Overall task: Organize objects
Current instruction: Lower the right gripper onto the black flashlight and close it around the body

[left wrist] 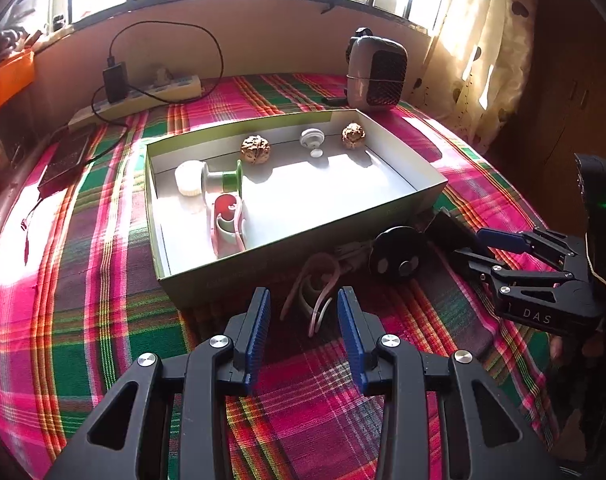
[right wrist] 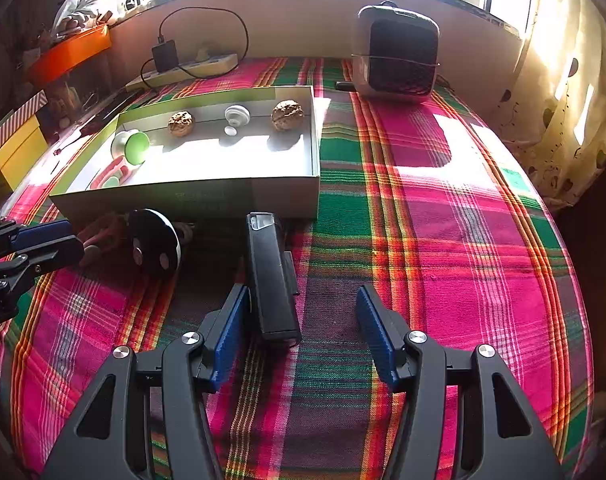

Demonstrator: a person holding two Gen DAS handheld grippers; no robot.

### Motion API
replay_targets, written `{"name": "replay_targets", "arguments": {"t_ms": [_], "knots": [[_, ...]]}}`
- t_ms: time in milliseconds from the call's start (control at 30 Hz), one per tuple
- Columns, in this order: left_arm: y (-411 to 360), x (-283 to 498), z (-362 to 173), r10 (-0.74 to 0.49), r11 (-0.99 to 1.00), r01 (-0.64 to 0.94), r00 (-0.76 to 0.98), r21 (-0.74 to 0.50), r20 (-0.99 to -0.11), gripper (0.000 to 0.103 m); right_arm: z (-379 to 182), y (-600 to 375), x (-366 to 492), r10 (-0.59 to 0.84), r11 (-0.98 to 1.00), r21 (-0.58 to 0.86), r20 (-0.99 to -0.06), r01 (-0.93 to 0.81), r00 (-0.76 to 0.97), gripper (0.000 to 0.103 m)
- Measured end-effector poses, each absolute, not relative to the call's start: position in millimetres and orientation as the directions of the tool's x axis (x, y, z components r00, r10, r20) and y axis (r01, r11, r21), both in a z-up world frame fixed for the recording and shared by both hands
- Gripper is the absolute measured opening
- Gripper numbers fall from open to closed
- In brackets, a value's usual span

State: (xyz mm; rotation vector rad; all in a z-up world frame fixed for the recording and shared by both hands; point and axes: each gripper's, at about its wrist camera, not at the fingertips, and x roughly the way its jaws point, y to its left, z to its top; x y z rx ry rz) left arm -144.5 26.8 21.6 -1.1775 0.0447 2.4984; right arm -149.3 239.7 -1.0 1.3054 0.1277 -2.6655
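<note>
Two claws are hanging open and empty over the plaid cloth (right wrist: 443,208). The left claw (left wrist: 303,320) is standing half-spread with the pink clip (left wrist: 317,284) just beyond its tips at twelve o'clock. The right claw (right wrist: 303,320) is gaping wider, the black stapler (right wrist: 273,276) lying by its left pad at eleven o'clock, untouched. Risk, as judged: the thin, looped clip is likely to slip or snag on the cloth; the stapler, being off-centre, may twist on closing. Both items are lying outside the box (left wrist: 263,256), against its near wall, beside a black disc (left wrist: 397,254).
</note>
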Motion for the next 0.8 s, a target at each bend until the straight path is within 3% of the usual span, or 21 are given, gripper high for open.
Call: {"name": "replay_targets", "arguments": {"t_ms": [800], "knots": [[43.5, -164.2, 8.9, 0.301, -0.930, -0.351, -0.548, -0.112, -0.781, 0.033, -1.7, 239.8, -160.6, -0.136, -0.974, -0.005, -0.792, 0.228, -0.596, 0.062]]}}
